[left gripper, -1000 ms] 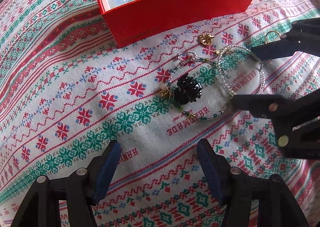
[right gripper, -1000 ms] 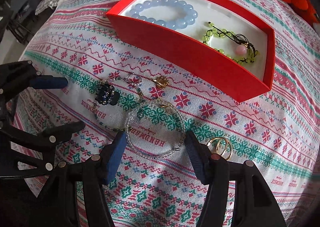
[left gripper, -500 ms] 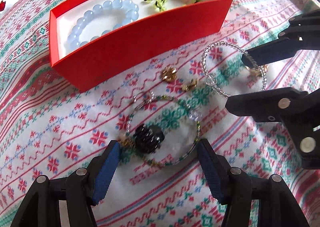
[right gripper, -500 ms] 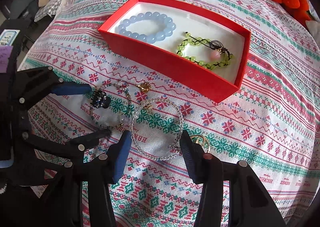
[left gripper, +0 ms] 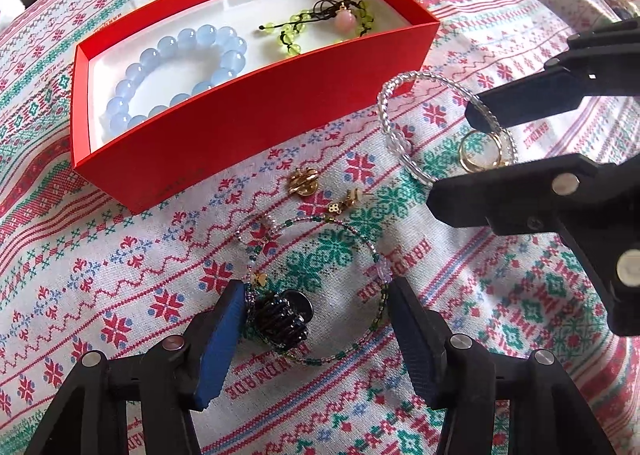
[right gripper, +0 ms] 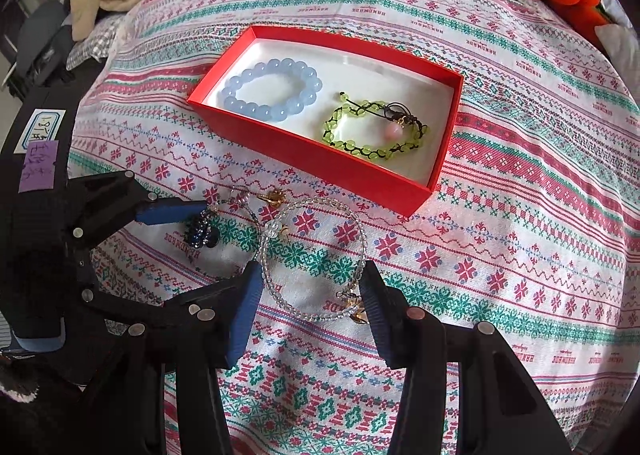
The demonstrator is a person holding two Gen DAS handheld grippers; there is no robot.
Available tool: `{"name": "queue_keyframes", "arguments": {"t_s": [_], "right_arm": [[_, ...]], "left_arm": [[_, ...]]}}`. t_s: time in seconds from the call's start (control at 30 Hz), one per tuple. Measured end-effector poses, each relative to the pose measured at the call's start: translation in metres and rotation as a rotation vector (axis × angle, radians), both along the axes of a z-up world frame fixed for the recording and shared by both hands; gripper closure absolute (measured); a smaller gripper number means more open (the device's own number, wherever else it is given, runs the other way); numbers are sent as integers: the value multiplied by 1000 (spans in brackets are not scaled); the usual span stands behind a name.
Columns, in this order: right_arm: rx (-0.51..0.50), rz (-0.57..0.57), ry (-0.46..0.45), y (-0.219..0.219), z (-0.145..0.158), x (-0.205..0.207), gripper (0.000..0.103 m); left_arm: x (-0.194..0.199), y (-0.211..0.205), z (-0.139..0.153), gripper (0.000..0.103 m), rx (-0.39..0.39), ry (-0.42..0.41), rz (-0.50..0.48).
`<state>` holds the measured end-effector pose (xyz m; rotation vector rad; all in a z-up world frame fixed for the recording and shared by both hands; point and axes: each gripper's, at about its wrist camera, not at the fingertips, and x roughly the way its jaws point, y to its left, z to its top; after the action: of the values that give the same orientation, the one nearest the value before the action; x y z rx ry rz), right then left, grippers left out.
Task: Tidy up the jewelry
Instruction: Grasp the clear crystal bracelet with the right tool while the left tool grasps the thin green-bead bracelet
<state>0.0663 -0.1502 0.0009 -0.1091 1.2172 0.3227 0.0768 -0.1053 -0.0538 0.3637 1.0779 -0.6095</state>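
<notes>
1. The left gripper [left gripper: 316,331] is being held low over the patterned cloth [right gripper: 520,239], its fingers spread wide and pinching nothing.
2. The seed-bead bracelet [left gripper: 360,247] with its dark charm [left gripper: 284,317] is being straddled by those fingers; the charm is lying just beside the left pad, the loop running forward toward the red box [left gripper: 248,123].
3. Two small gold pieces [left gripper: 304,181] are being left loose between bracelet and box.
4. The clear bead bracelet [right gripper: 312,255] is being framed by the right gripper [right gripper: 308,295], fingers also spread, nothing pinched; gold rings [left gripper: 480,153] are touching its near edge.
5. The box, already holding a blue bracelet [right gripper: 272,91] and a green one [right gripper: 372,131], is lying ahead of both grippers; each arm seems nearest its own bracelet.
</notes>
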Motion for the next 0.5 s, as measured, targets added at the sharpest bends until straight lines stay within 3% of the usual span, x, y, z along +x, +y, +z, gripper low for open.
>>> {"name": "queue_keyframes", "arguments": {"t_s": [0.5], "right_arm": [[42, -44, -39, -22, 24, -11, 51]], "left_arm": [[-20, 25, 31, 42, -38, -52, 26]]}}
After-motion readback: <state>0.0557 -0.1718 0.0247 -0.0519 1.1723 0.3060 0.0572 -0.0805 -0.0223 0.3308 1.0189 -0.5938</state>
